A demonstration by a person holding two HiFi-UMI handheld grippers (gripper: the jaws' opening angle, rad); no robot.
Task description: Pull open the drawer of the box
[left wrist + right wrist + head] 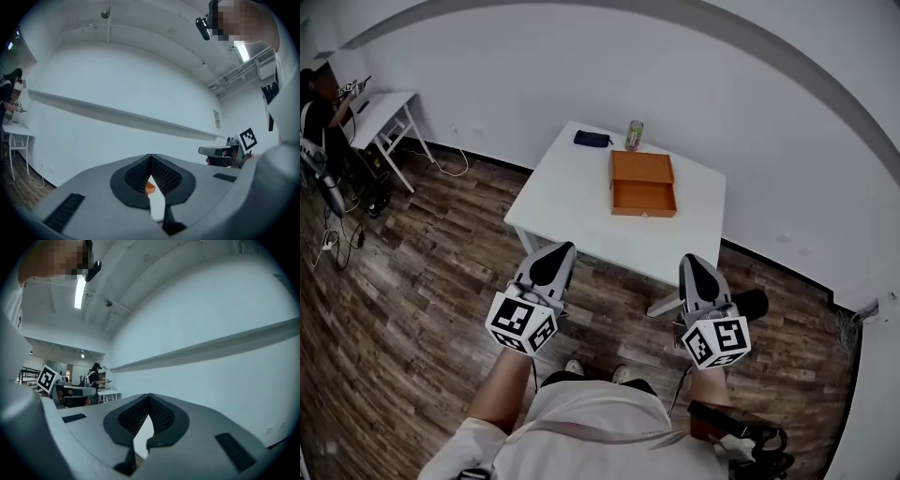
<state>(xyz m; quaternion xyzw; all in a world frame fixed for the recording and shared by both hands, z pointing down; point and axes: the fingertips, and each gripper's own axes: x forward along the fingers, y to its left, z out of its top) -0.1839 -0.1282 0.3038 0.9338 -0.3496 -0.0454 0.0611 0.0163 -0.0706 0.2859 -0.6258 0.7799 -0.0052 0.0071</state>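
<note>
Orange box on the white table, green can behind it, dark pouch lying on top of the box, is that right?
Not quite: the head view shows the dark pouch lying on the white table itself, left of the green can and apart from the orange box. The box on the table and the can behind it are right.

Lab-type rm: bare wall (534,66), white table (572,187), wood floor (422,281).

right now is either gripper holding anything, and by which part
Nothing is held: left gripper and right gripper are both shut and empty, well short of the orange box.
</note>
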